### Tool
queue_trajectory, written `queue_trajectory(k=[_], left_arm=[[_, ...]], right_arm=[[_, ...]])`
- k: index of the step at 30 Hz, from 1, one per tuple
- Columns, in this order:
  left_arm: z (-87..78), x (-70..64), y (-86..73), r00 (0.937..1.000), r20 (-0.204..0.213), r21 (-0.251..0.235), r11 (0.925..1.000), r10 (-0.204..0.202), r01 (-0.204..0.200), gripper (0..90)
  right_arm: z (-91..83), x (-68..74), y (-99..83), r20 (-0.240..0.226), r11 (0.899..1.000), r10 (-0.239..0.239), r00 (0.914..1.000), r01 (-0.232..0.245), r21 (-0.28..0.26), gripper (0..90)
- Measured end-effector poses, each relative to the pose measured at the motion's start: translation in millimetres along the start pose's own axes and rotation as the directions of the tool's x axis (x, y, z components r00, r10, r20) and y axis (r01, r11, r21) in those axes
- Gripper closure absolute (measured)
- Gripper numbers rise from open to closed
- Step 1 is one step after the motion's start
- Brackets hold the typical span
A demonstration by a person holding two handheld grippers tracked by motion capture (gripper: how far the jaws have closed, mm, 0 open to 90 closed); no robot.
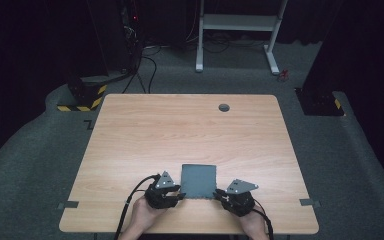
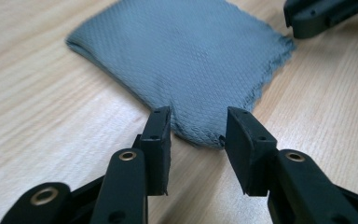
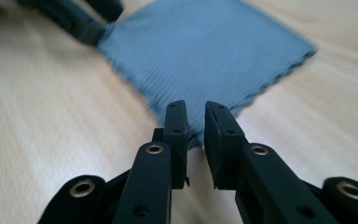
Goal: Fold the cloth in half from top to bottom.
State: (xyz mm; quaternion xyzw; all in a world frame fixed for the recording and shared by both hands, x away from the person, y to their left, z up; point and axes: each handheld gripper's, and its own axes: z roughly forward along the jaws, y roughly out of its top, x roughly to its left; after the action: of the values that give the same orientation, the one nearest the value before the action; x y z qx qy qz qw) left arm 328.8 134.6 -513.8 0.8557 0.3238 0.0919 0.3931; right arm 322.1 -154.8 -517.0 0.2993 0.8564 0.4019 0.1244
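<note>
At the near edge of the wooden surface (image 1: pixel 130 150), 2 hands were seen, each holding 1 gripper. The left gripper (image 1: pixel 180 195) was placed at the near left corner of a grey cloth (image 1: pixel 198 180), and the right gripper (image 1: pixel 218 194) at its near right corner. In the left gripper view, the fingers (image 2: pixel 158 140) were held moderately apart, with the cloth's corner (image 2: pixel 191 70) lying between their tips; no grip on it could be made out. In the right gripper view, the fingers (image 3: pixel 177 130) were drawn narrow, a slim gap being left between them, and the cloth's corner (image 3: pixel 214 51) was seen just ahead of the tips; whether fabric was pinched could not be told. 1 cable was trailed from each gripper toward the near edge.

1 cloth was counted, folded into a square and laid flat near the front middle of the surface. Nothing was found standing between the grippers and the cloth.

Farther off, 1 round grey grommet (image 1: pixel 224 107) was set into the surface near its far edge. 2 strips of grey tape (image 1: pixel 68 204) were fixed at the near left and right edges. Beyond the surface, on the grey floor, 1 white frame (image 1: pixel 237 22) and 1 dark stand with a yellow-and-black striped base (image 1: pixel 82 97) were seen.
</note>
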Motion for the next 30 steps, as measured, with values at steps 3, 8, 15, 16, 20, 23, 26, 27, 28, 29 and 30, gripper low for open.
queue_trajectory(k=[3, 8, 15, 16, 20, 23, 26, 27, 28, 29, 30], left_arm=[[-3.6, 6.5, 6.6, 0.9997, -0.018, -0.029, 0.9994, -0.019, 0.019, 58.8], [-1.1, 18.5, 21.0, 0.9954, -0.069, -0.047, 0.997, -0.066, 0.062, 56.2], [8.7, 30.6, 42.6, 0.9926, -0.062, -0.066, 0.9928, -0.104, 0.1, 55.6], [13.2, 32.9, 44.5, 0.9921, -0.07, -0.054, 0.9935, -0.104, 0.101, 55.9], [31.8, 40.7, 49.9, 0.989, -0.116, -0.02, 0.9958, -0.091, 0.089, 57.0], [41.4, 46.7, 50.6, 0.9837, -0.167, 0.02, 0.9972, -0.068, 0.072, 57.1], [44.5, 53.7, 48.7, 0.9775, -0.205, 0.046, 0.9971, -0.05, 0.06, 56.3], [44.3, 55.2, 48.7, 0.9776, -0.202, 0.045, 0.9967, -0.058, 0.068, 56.1], [43.8, 56.2, 49.1, 0.9765, -0.209, 0.048, 0.9967, -0.054, 0.065, 55.7], [43.4, 56.1, 49.7, 0.9751, -0.216, 0.046, 0.997, -0.052, 0.063, 55.8], [42.8, 55.5, 50.2, 0.9751, -0.215, 0.039, 0.9971, -0.056, 0.066, 56.2]], right_arm=[[1.0, -9.9, 8.8, 0.014, 0.999, 0.043, 0.999, -0.042, -0.029, 79.1], [12.3, -30.1, 26.0, 0.047, 0.992, 0.124, 0.9912, -0.122, -0.035, 79.0], [25.0, -42.8, 45.6, 0.091, 0.991, 0.134, 0.9868, -0.131, -0.037, 79.0], [28.5, -44.7, 47.3, 0.091, 0.99, 0.14, 0.9859, -0.138, -0.034, 78.9], [44.6, -51.6, 51.3, 0.11, 0.987, 0.16, 0.9811, -0.159, -0.017, 79.0], [55.9, -55.9, 50.3, 0.124, 0.985, 0.171, 0.9774, -0.174, 0.014, 78.6], [58.1, -58.9, 48.6, 0.146, 0.985, 0.161, 0.9762, -0.168, 0.039, 77.6], [57.4, -59.0, 49.0, 0.163, 0.986, 0.151, 0.975, -0.161, 0.048, 77.1], [56.5, -59.1, 49.3, 0.171, 0.986, 0.145, 0.9746, -0.156, 0.054, 76.9], [55.5, -59.6, 49.6, 0.179, 0.987, 0.141, 0.9738, -0.152, 0.053, 76.6], [54.0, -60.8, 49.7, 0.175, 0.987, 0.143, 0.9742, -0.153, 0.048, 76.1]])
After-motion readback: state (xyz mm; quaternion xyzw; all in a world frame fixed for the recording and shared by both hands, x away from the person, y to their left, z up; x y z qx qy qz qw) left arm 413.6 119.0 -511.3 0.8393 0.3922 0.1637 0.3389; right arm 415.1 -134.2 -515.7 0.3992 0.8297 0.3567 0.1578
